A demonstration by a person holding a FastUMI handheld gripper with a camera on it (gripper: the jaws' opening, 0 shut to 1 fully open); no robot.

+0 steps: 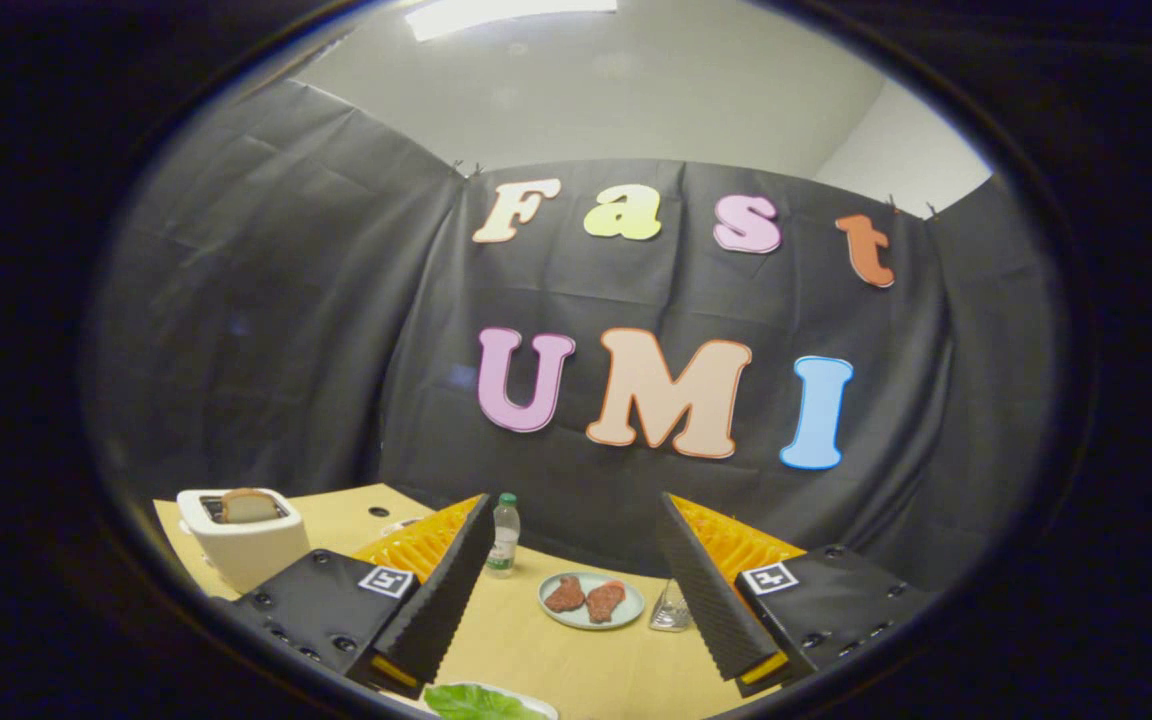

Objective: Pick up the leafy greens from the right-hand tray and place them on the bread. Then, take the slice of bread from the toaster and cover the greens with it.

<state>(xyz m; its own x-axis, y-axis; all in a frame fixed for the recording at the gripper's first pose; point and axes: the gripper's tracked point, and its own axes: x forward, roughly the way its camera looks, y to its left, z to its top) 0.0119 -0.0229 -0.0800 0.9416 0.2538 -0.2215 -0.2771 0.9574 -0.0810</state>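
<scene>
The gripper (581,600) is held wide open and empty above the counter (526,640), apparently for a descent onto the greens (481,702) lying just below. 1 bread slice (248,506) is seen standing in the toaster (244,540).

The table (536,650) looks like smooth, matt light wood or laminate. At its far left the toaster (246,545) has a smooth, slightly glossy plastic-looking shell; the bread (248,506) in its slot looks dry and porous. Right of the toaster, a clear plastic bottle (503,535) stands. The plate (591,600) further right is smooth and glazed. The spread gripper (576,610) has ribbed, matt pads (446,600). The greens (476,703) look soft and faintly shiny.
</scene>
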